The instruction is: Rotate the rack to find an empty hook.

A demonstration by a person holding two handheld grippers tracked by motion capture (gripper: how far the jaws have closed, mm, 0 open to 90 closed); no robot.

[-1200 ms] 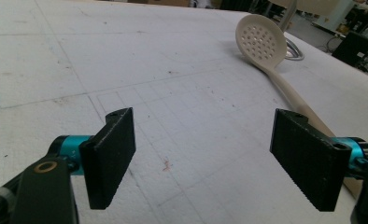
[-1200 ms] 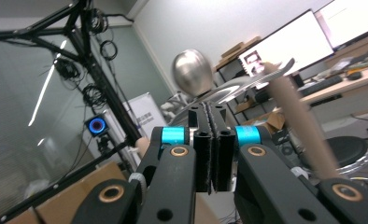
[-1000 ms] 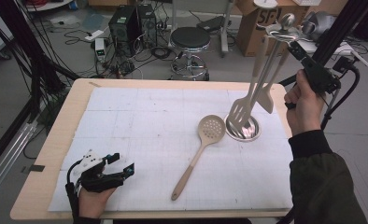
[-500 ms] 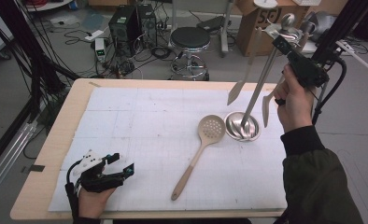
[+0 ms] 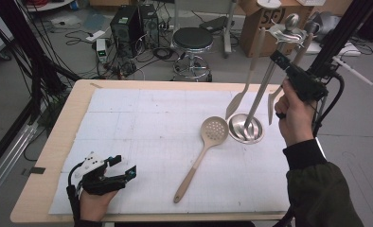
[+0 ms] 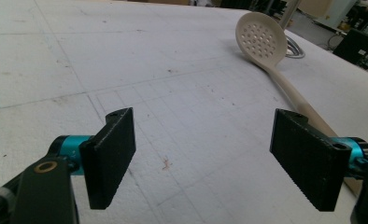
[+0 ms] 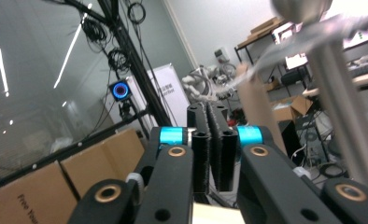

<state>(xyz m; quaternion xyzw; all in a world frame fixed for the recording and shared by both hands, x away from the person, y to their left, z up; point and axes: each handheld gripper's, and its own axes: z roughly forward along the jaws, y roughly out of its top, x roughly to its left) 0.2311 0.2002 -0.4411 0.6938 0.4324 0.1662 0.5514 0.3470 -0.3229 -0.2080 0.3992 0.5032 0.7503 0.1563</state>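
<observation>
A metal utensil stand [image 5: 245, 128] rises from its round base at the table's right; its pole [image 7: 345, 102] passes close by in the right gripper view. Two beige utensils [image 5: 241, 97] hang from its top hooks. A beige slotted spoon [image 5: 214, 128] [image 6: 261, 39] lies flat left of the base. My right gripper [image 5: 276, 56] [image 7: 209, 109] is held high beside the stand's top. Its jaws have just been opening a hair, stand almost together and have nothing between them. My left gripper [image 5: 127, 165] [image 6: 215, 154] rests open on the mat at the front left, empty.
A white gridded mat [image 5: 151, 123] covers the wooden table [image 5: 42, 189]. Behind the table are a round stool [image 5: 192, 40], computer cases [image 5: 132, 23], cardboard boxes and floor cables. A black frame pole [image 5: 338, 38] stands right of the right hand.
The right hand and gripper have drawn back to the right, away from the stand's top. The hanging utensils have swung apart. The left gripper has stayed put.
</observation>
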